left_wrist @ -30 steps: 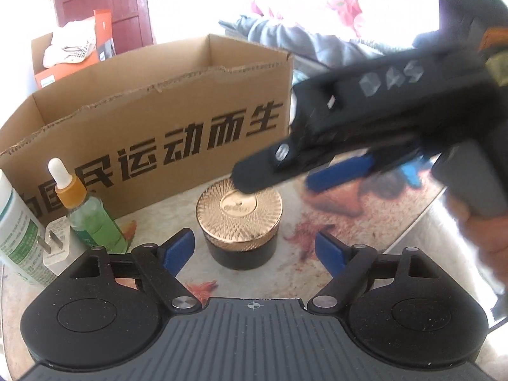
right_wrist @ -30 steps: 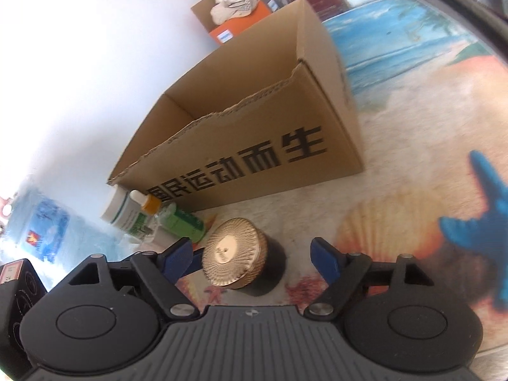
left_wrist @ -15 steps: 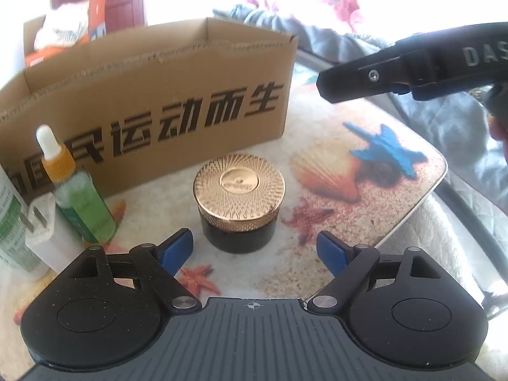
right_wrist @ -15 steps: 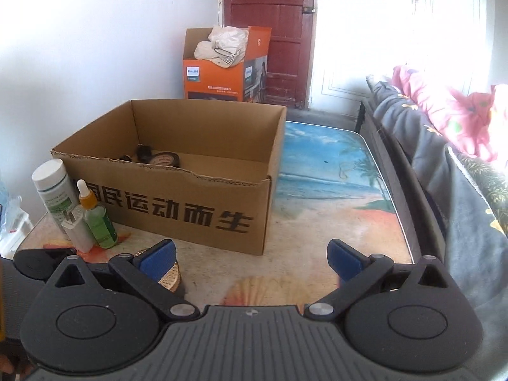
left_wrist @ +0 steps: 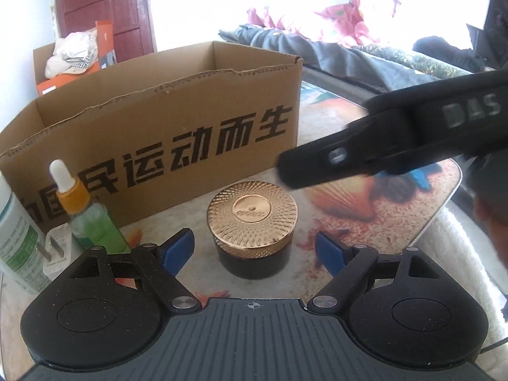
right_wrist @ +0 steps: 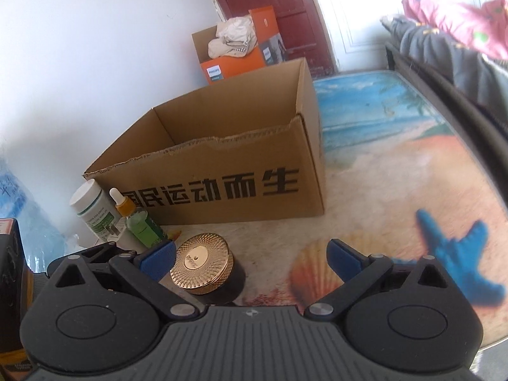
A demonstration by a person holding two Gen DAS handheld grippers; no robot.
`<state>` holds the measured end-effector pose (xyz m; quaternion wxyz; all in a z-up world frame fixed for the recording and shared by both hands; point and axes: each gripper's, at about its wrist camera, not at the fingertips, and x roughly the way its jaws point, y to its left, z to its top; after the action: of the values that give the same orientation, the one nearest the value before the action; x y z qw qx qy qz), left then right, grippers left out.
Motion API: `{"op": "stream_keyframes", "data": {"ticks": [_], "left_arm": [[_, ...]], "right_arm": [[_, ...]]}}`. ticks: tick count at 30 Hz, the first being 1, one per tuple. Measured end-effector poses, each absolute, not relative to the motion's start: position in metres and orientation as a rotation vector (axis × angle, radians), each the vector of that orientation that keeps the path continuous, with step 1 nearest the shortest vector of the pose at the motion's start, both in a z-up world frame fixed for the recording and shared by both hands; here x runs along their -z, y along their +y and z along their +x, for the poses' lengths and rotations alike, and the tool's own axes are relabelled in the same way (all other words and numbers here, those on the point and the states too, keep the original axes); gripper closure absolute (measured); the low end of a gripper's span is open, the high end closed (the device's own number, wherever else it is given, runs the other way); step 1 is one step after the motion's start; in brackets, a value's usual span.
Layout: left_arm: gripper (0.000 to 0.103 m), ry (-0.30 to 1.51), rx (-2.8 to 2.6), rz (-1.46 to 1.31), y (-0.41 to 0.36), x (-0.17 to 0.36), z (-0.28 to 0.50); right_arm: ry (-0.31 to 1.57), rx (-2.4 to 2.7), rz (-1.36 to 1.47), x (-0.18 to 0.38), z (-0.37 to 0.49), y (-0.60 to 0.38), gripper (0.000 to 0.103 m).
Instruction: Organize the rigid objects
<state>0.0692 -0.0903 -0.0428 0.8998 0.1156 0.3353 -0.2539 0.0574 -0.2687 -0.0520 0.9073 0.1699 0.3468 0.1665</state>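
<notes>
My left gripper [left_wrist: 254,249] hangs unclenched, jaws narrowing around the gold-lidded jar [left_wrist: 252,227] just near the cardboard box [left_wrist: 152,133]. I should centre, then squeeze below the lid. My right gripper [right_wrist: 250,258], closing, probably grasps nothing.

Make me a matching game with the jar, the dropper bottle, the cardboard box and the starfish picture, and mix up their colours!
Things:
1. jar lid
2. dropper bottle body
3. cardboard box
4. starfish picture on the table

Colours:
A. brown
B. blue
C. gold
D. green

Pairs: 1-C, 2-D, 3-A, 4-B
</notes>
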Motion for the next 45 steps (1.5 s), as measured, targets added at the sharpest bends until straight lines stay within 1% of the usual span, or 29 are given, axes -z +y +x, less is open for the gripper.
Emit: {"op": "stream_keyframes", "data": {"ticks": [1, 2, 3, 4, 5, 7, 8, 14, 20, 23, 29, 33, 35, 38, 41, 45], "left_arm": [[0.023, 0.697, 0.529, 0.239, -0.091, 0.043, 0.070], [0.028, 0.701, 0.527, 0.239, -0.091, 0.044, 0.071], [0.032, 0.705, 0.523, 0.235, -0.092, 0.045, 0.073], [0.034, 0.707, 0.520, 0.228, -0.091, 0.045, 0.074], [0.037, 0.708, 0.518, 0.221, -0.091, 0.045, 0.075], [0.043, 0.711, 0.512, 0.212, -0.090, 0.046, 0.077], [0.045, 0.710, 0.512, 0.208, -0.088, 0.045, 0.078], [0.047, 0.697, 0.507, 0.196, -0.088, 0.047, 0.075], [0.047, 0.687, 0.507, 0.174, -0.085, 0.042, 0.068], [0.047, 0.645, 0.507, 0.175, -0.083, 0.027, 0.061], [0.047, 0.527, 0.465, 0.163, -0.072, -0.033, 0.063], [0.047, 0.490, 0.438, 0.164, -0.067, -0.074, 0.090], [0.047, 0.513, 0.441, 0.134, -0.065, -0.088, 0.117], [0.047, 0.594, 0.435, 0.107, -0.060, -0.098, 0.164], [0.047, 0.692, 0.418, 0.112, -0.056, -0.087, 0.206], [0.047, 0.858, 0.408, 0.056, -0.047, -0.065, 0.258]], "right_arm": [[0.727, -0.356, 0.375, 0.055, 0.059, -0.268, 0.009], [0.736, -0.369, 0.398, 0.057, 0.061, -0.268, 0.012], [0.744, -0.380, 0.415, 0.059, 0.062, -0.267, 0.019], [0.751, -0.389, 0.426, 0.061, 0.064, -0.266, 0.024], [0.757, -0.397, 0.434, 0.063, 0.064, -0.266, 0.025], [0.768, -0.411, 0.447, 0.065, 0.065, -0.263, 0.035], [0.773, -0.419, 0.455, 0.066, 0.066, -0.262, 0.037], [0.795, -0.471, 0.525, 0.074, 0.068, -0.260, 0.057], [0.779, -0.456, 0.500, 0.063, 0.060, -0.257, 0.058], [0.745, -0.463, 0.477, 0.044, 0.053, -0.256, 0.058], [0.598, -0.522, 0.369, -0.023, 0.054, -0.243, 0.057], [0.542, -0.566, 0.317, -0.066, 0.084, -0.234, 0.057], [0.552, -0.583, 0.302, -0.080, 0.111, -0.230, 0.057], [0.630, -0.597, 0.308, -0.087, 0.163, -0.226, 0.057], [0.748, -0.596, 0.341, -0.079, 0.217, -0.224, 0.057], [0.891, -0.570, 0.365, -0.051, 0.281, -0.218, 0.057]]}}
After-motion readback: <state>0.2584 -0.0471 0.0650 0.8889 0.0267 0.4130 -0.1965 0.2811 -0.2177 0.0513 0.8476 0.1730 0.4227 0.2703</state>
